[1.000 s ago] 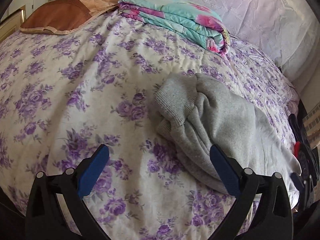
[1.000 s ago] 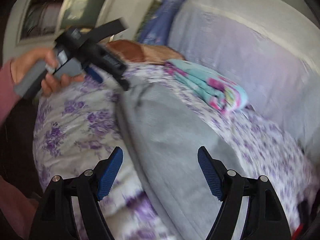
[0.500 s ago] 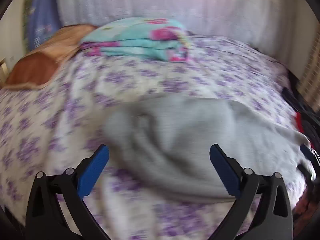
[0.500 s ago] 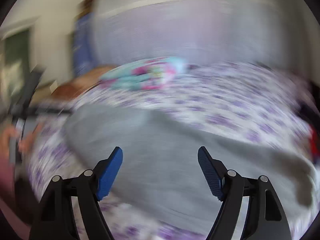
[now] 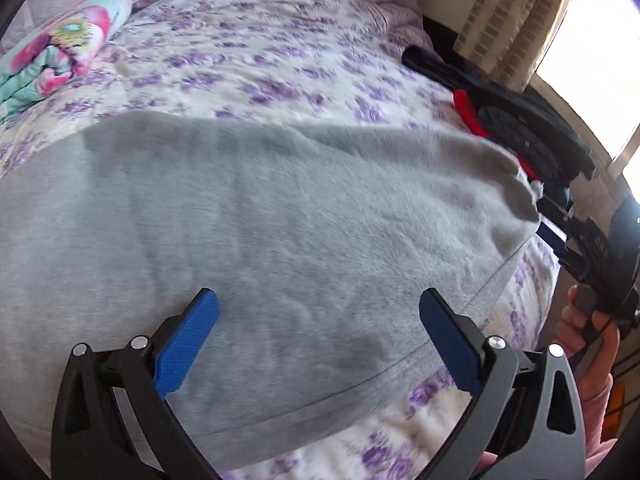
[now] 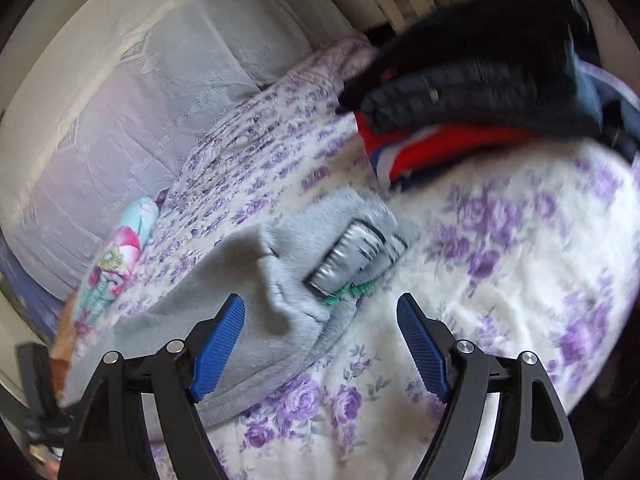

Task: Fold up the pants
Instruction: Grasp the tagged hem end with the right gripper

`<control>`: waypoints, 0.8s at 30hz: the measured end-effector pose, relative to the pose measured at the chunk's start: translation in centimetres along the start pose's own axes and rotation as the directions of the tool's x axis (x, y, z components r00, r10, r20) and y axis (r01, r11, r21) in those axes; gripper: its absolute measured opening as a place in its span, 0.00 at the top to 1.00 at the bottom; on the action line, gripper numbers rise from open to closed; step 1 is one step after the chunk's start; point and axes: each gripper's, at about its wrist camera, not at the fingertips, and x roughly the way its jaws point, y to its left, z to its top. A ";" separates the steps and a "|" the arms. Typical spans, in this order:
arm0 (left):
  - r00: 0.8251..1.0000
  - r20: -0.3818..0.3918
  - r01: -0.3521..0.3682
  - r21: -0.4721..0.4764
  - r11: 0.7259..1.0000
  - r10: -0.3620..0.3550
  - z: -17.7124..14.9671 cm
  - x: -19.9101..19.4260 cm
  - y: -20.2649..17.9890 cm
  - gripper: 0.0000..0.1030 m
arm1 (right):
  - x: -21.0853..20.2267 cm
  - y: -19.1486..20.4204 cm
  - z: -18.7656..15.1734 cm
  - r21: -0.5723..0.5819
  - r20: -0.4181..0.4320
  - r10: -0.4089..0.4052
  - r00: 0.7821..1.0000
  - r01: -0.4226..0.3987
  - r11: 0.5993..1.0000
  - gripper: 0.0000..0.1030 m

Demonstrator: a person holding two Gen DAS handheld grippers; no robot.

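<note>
Two claws wide apart, left claw [image 5: 318, 336], right claw [image 6: 320, 344], over pants [image 5: 248, 216]

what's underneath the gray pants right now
The gray pants lie on the purple floral bedspread, which shows all around them. Whatever else lies beneath the fabric is covered and cannot be seen.

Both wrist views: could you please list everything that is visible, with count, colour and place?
pants: one, grey, spread across the bed's near part
bedspread: one, white with purple flowers, covering the bed
folded blanket: one, turquoise and pink, far left
clothes pile: dark and red items, count unclear, bed's right edge
curtain: beige, by the window
left gripper: jaws open, above the pants
right gripper: jaws open, at the waistband end
</note>
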 end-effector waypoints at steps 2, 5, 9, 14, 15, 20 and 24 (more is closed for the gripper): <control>0.999 -0.003 -0.054 0.027 0.998 0.054 -0.3 0.7 -0.9 0.04 | 1.0 -1.2 0.1 0.059 -0.026 0.060 0.998 -0.058 0.997 0.23; 0.997 0.002 -0.080 0.043 0.996 0.080 -0.6 0.7 -1.1 0.04 | 2.0 -1.4 0.5 0.066 -0.028 0.097 0.995 -0.095 0.993 0.22; 0.997 0.005 -0.079 0.029 0.996 0.079 -0.4 1.0 -1.1 0.04 | 3.4 -1.0 1.0 0.063 -0.063 0.121 0.991 -0.117 0.991 0.22; 0.995 0.017 -0.103 0.041 0.994 0.103 -0.5 1.3 -1.5 0.04 | 4.8 -0.7 1.7 0.065 -0.071 0.143 0.987 -0.138 0.988 0.22; 0.994 0.019 -0.105 0.042 0.994 0.104 -0.6 1.3 -1.6 0.04 | 4.9 -0.6 1.9 0.069 -0.073 0.138 0.988 -0.133 0.989 0.22; 0.994 0.020 -0.105 0.041 0.994 0.104 -0.6 1.3 -1.6 0.04 | 4.4 -1.0 1.4 0.076 -0.111 0.142 0.984 -0.134 0.988 0.50; 0.994 0.015 -0.105 0.048 0.993 0.104 -0.6 1.2 -1.8 0.04 | 2.5 -1.3 1.0 0.085 -0.106 0.141 0.984 -0.133 0.988 0.47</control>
